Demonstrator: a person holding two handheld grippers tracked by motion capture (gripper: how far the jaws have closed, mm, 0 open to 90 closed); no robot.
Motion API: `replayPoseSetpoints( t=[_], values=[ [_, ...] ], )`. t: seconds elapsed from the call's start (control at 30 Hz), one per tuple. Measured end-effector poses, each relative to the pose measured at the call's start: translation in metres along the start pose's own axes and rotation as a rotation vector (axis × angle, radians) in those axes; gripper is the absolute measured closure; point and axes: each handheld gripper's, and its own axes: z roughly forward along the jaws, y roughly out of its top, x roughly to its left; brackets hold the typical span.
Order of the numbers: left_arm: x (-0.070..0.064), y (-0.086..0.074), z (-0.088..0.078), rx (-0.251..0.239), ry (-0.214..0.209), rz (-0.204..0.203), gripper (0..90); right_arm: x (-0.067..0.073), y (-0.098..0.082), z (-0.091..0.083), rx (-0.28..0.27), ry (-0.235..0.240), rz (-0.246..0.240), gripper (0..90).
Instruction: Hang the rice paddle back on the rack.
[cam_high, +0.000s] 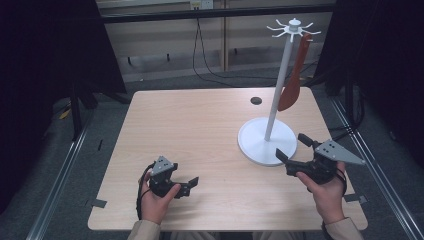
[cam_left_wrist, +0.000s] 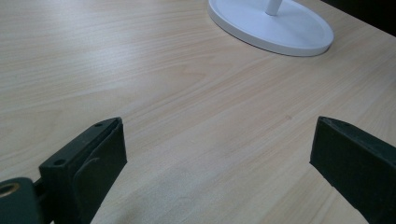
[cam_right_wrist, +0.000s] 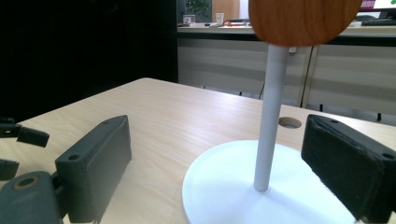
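A white stand (cam_high: 267, 141) with a round base, a thin pole and a hooked crown rises at the table's right. A red-brown wooden spatula (cam_high: 294, 80) hangs from one hook, its blade down beside the pole. My right gripper (cam_high: 291, 146) is open at the base's near right edge; in the right gripper view its jaws stand either side of the pole (cam_right_wrist: 271, 116), short of it, with the spatula blade (cam_right_wrist: 303, 18) above. My left gripper (cam_high: 190, 186) lies open and empty on the bare wood at the front left, and its view shows the base (cam_left_wrist: 280, 32) far ahead.
A round cable hole (cam_high: 256, 100) sits in the wooden table (cam_high: 200, 125) behind the stand. Black curtains hang at both sides. A dark cable (cam_high: 202, 60) runs across the floor beyond the far edge. Tape tabs (cam_high: 98, 203) stick out at the front corners.
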Motion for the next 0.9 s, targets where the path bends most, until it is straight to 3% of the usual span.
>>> replayPoseSetpoints(
  t=[0.6, 0.9],
  values=[
    [0.001, 0.0, -0.001, 0.0, 0.0, -0.001, 3.7, 0.001, -0.034, -0.002, 0.068, 0.038, -0.009, 8.3],
    [0.001, 0.0, -0.001, 0.001, -0.002, 0.002, 3.7, 0.003, -0.051, 0.001, 0.12, 0.03, -0.02, 8.4]
  ],
)
